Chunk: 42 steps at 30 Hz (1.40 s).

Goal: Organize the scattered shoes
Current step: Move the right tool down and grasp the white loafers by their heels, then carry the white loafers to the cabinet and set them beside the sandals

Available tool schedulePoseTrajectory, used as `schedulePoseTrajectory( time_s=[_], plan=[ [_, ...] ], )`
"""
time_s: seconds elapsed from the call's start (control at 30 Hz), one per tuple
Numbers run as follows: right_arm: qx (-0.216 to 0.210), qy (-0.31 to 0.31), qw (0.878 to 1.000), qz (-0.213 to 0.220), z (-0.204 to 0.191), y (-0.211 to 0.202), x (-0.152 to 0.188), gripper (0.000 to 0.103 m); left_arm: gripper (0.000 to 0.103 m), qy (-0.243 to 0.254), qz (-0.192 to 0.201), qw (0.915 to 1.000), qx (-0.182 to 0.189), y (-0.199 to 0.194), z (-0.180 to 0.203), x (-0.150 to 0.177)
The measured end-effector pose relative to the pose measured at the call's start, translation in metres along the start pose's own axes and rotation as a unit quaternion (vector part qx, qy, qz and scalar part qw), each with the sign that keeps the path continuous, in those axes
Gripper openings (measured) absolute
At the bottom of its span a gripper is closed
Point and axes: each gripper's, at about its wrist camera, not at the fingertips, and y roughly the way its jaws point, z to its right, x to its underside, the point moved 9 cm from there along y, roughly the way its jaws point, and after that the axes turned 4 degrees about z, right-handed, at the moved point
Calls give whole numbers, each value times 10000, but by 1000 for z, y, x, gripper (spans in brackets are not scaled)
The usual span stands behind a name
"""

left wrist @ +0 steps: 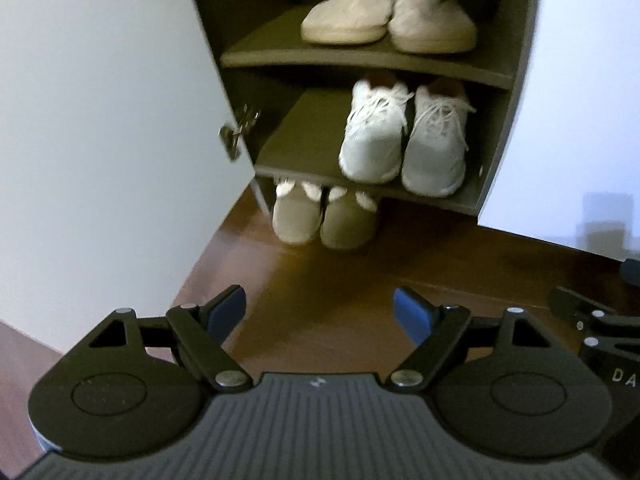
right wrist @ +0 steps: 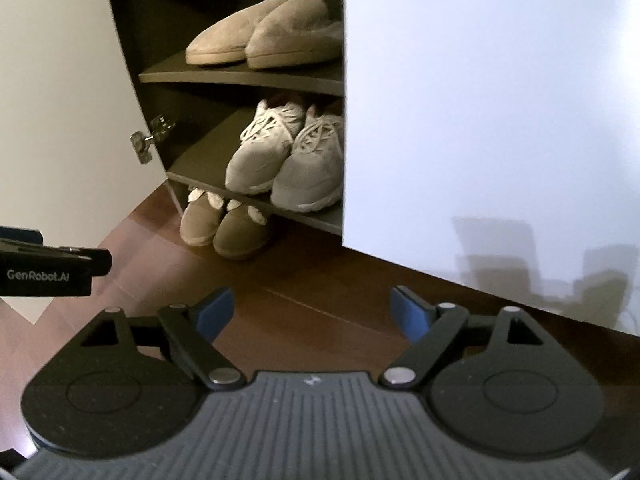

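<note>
Shoes sit paired in the open cabinet [left wrist: 516, 40] ahead of both grippers, none of them between the jaws. Straight beyond the left gripper [left wrist: 320, 312], a pair of beige slippers [left wrist: 388, 12] rests on the upper shelf [left wrist: 280, 54], toes toward the tool. Below them, white laced sneakers [left wrist: 404, 136] stand side by side and touching on the lower shelf [left wrist: 296, 160]. Under that shelf, tan fleece-lined boots [left wrist: 324, 216] stand on the brown wooden floor [left wrist: 320, 272], nearest the fingers yet well apart from them. The left gripper's jaws stand wide apart with only bare floor between its blue pads [left wrist: 228, 312]. The right gripper [right wrist: 312, 308] is likewise spread wide and holds nothing; the cabinet lies ahead and to its left. A white door [right wrist: 480, 100] ahead and to its right hides part of the shelves. Another white door [left wrist: 100, 120], with its metal hinge [left wrist: 236, 136], lies left of the left gripper.
</note>
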Motion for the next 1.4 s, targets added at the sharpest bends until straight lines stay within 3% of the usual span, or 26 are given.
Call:
schedulePoseTrajectory(
  time_s=[0.33, 0.47, 0.53, 0.6, 0.67, 0.73, 0.8, 0.83, 0.87, 0.93, 0.97, 1.0, 1.03, 1.1, 1.13, 1.2, 1.27, 1.33, 1.4],
  plan=[
    [5, -128, 9999, -44, 16, 3, 6, 84, 83, 219, -144, 9996, 45, 10, 16, 2],
    [-385, -560, 9976, -149, 12, 5, 18, 84, 95, 311, -318, 9990, -22, 15, 12, 13],
    [-863, -1034, 9904, -321, 5, 10, 32, 85, 96, 503, -445, 9977, -64, 18, 10, 25],
    [-1449, -1700, 9728, -619, -6, 17, 55, 89, 97, 730, -589, 9955, -116, 21, 8, 38],
    [-1780, -2315, 9519, -929, -18, 21, 82, 91, 97, 1102, -790, 9907, -134, 22, 4, 57],
    [-2200, -3118, 9140, -1378, -41, 28, 130, 91, 97, 1515, -1042, 9828, -155, 22, -1, 79],
    [-2420, -3514, 8885, -1688, -58, 35, 167, 90, 97, 1926, -1300, 9725, -179, 21, -8, 100],
    [-2539, -3819, 8684, -1885, -72, 42, 196, 90, 97, 2129, -1428, 9664, -191, 21, -11, 111],
    [-2576, -4034, 8555, -1974, -82, 49, 216, 87, 97, 2250, -1513, 9623, -200, 21, -13, 118],
    [-2431, -4373, 8409, -2063, -98, 67, 248, 77, 97, 2297, -1706, 9580, -201, 23, -22, 133],
    [-2366, -4533, 8334, -2097, -105, 77, 265, 67, 97, 2229, -1749, 9589, -177, 25, -24, 135],
    [-2399, -4593, 8296, -2082, -110, 83, 274, 43, 97, 2160, -1779, 9599, -143, 26, -25, 136],
    [-2440, -4608, 8290, -2020, -115, 88, 281, 43, 97, 2090, -1800, 9611, -102, 28, -26, 137],
    [-2503, -4277, 8484, -1860, -117, 91, 271, 24, 97, 2024, -1826, 9621, -23, 29, -28, 136],
    [-2495, -3719, 8723, -1963, -113, 98, 259, 22, 97, 2001, -1837, 9624, 16, 30, -28, 136],
    [-2320, -2925, 9035, -2106, -102, 111, 240, 11, 97, 1995, -1832, 9626, 16, 32, -30, 134],
    [-1684, -2145, 9427, -1922, -80, 138, 208, 10, 97, 1962, -1829, 9633, 3, 35, -33, 131],
    [-1192, -1432, 9651, -1841, -57, 164, 179, 10, 97, 1939, -1822, 9640, 16, 37, -34, 131],
    [-694, -612, 9800, -1760, -32, 193, 146, 10, 97, 1990, -1804, 9632, 53, 39, -34, 133]
  ],
)
